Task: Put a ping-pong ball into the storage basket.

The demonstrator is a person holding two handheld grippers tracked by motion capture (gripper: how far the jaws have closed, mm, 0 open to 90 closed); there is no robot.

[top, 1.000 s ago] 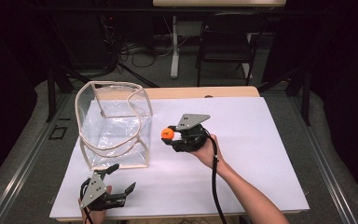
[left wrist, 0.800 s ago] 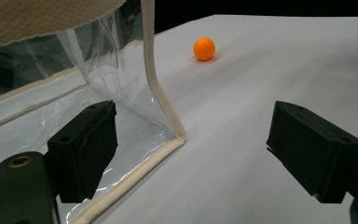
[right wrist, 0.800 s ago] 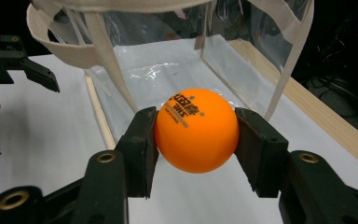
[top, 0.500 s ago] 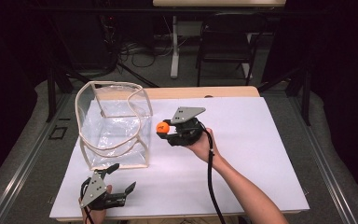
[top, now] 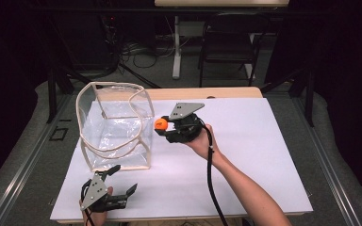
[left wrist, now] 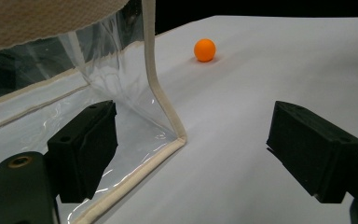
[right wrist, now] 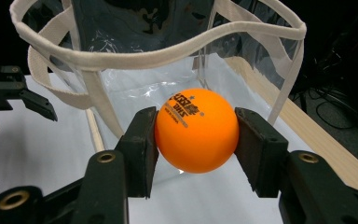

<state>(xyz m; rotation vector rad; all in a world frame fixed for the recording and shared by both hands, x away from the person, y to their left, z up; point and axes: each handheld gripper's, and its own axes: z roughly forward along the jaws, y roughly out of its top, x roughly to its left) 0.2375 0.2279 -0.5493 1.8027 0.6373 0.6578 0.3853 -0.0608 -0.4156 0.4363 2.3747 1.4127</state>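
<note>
An orange ping-pong ball (top: 160,124) (right wrist: 196,130) is clamped between the jaws of my right gripper (top: 163,127) (right wrist: 196,137), held above the table just right of the clear bag (top: 115,127). The bag has beige trim and handles, stands upright, and its open top (right wrist: 168,56) is straight ahead of the ball. My left gripper (top: 125,179) (left wrist: 200,149) rests open near the table's front left edge, below the bag's corner (left wrist: 161,100), with nothing between its jaws. In the left gripper view an orange ball (left wrist: 204,49) appears on the white surface beyond that corner.
The white table top (top: 245,141) stretches out to the right of the bag. A wooden strip (top: 217,92) runs along the far edge. Behind the table are a chair (top: 226,47) and cables on the floor.
My right gripper has carried the ball left and slightly up, closer to the bag's right side. The left gripper has stayed put.
</note>
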